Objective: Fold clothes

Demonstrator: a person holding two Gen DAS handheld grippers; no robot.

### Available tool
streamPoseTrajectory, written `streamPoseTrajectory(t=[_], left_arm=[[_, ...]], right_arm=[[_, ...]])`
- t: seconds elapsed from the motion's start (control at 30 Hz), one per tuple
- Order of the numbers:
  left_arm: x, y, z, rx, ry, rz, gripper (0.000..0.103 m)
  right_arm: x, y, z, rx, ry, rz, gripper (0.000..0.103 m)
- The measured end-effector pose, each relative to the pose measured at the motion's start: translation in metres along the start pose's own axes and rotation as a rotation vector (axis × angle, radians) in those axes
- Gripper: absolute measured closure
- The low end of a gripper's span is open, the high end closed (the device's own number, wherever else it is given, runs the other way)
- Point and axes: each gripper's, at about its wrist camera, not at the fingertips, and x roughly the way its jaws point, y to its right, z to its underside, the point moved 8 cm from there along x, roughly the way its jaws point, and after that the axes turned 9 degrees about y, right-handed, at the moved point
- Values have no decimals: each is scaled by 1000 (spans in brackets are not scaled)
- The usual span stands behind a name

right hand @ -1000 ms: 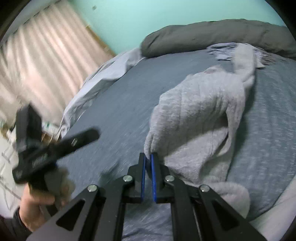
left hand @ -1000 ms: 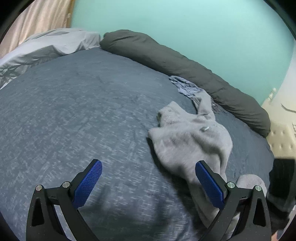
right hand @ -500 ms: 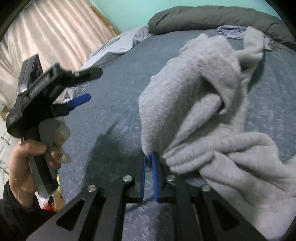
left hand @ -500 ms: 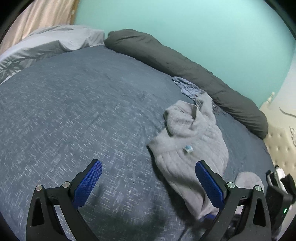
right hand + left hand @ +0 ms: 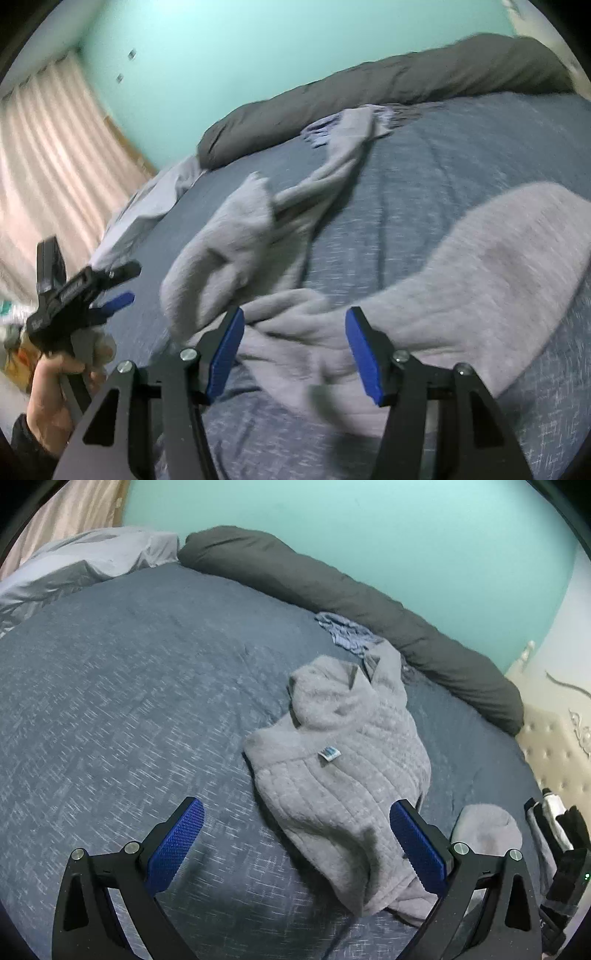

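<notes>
Each tool (image 5: 295,849) (image 5: 293,354) has black angular arms, silver screws, blue textured pads (image 5: 175,843); the hand (image 5: 55,391) wears a dark sleeve (image 5: 26,443).

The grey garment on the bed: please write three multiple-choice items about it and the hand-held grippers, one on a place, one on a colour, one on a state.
1. Where does the grey garment lie?
A. On the blue bed cover
B. On the curtain
C. On the dark bolster

2. What colour are the pads of the left hand-held gripper?
A. Red
B. Blue
C. White

3. In what state is the right hand-held gripper?
A. Shut on the garment
B. Open, holding nothing
C. Not in view

Answers:
1 A: the garment rests crumpled on the bed cover, while the bolster lies behind it along the wall.
2 B: both pads show a blue textured face.
3 B: its jaws stand wide apart over the cloth, and nothing is pinched between them.
</notes>
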Motion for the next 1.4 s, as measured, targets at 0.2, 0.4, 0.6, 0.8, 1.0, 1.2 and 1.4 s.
streamPoseTrajectory(t=[0.2,0.4,0.6,0.8,1.0,1.2,1.4], left_arm=[[12,17,12,33,-31,3,0],[20,34,20,64,-42,10,0],[23,34,21,73,-28,-37,0],[22,43,23,103,-29,-34,0],[30,47,34,107,-66,2,0],[33,43,37,98,-79,1,1],[36,44,36,80,-86,5,0]], right_arm=[[0,29,9,43,-29,58,42],[3,44,7,58,-56,143,36],[1,59,4,27,-59,198,26],[0,82,5,95,-65,228,25],[0,85,4,89,-61,251,25],[1,82,7,72,-64,257,25],[2,84,8,96,-71,241,24]])
